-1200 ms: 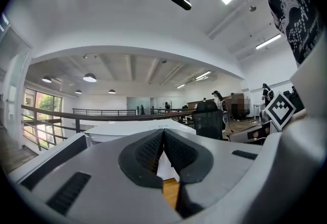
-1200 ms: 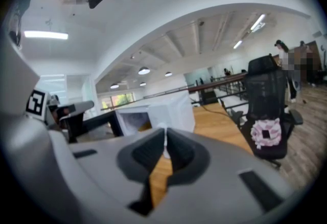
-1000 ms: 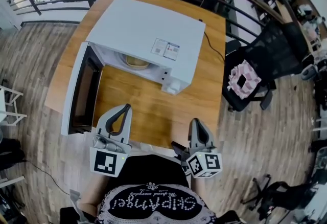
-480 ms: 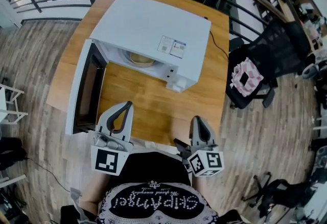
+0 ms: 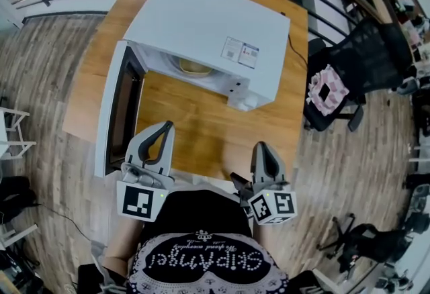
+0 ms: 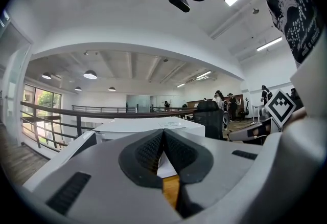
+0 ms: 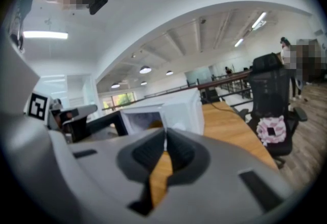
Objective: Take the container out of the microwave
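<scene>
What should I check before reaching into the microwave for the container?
1. Microwave door swung open: ok.
2. Container in view inside the cavity: ok.
3. Bare table between grippers and opening: ok.
4. Left gripper open for a grasp: not ok, shut and empty.
5. Right gripper open: not ok, shut and empty.
6. Container's contents or lid: cannot tell.

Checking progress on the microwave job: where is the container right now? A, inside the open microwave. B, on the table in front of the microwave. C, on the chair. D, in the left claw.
A: the head view shows the container inside the microwave, door open; the left claw and right claw are shut and empty.
</scene>
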Demonstrator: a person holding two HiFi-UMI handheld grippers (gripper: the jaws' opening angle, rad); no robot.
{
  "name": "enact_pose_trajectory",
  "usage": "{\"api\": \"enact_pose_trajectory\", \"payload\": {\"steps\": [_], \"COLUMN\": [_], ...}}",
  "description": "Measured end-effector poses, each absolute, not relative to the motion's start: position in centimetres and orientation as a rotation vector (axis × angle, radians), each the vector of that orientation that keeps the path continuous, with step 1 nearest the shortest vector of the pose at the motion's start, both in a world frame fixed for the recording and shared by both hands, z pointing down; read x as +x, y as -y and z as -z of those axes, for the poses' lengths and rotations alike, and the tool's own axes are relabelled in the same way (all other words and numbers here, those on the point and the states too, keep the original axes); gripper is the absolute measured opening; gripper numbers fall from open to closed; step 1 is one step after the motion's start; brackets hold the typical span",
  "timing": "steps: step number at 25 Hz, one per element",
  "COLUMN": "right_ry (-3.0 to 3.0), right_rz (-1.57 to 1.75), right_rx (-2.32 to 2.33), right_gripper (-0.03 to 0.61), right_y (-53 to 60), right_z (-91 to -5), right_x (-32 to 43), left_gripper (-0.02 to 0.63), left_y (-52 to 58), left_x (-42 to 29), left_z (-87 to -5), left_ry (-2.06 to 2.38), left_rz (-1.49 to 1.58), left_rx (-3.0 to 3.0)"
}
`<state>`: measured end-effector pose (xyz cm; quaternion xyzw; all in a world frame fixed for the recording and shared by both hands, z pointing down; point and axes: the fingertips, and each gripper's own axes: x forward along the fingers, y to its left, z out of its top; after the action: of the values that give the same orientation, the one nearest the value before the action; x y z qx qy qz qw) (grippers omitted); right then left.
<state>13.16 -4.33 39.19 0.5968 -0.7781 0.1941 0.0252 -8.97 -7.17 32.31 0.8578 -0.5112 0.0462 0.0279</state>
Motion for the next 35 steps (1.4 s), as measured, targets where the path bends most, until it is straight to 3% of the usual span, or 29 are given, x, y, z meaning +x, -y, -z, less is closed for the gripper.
{"api": "enact_pose_trajectory", "payload": {"steps": [35], "right_ry": [2.233], "right_rz": [-0.579], "right_rx": [2.056], "right_gripper": [0.035], "right_y": [4.6], "right_z": [-38.9], "right_x": [16.5], "left_gripper": [0.023], "left_y": [9.6], "left_x": [-10.2], "left_z": [-33.7], "left_ry": [1.502], "left_rz": [-0.202], "left_rx": [2.694]}}
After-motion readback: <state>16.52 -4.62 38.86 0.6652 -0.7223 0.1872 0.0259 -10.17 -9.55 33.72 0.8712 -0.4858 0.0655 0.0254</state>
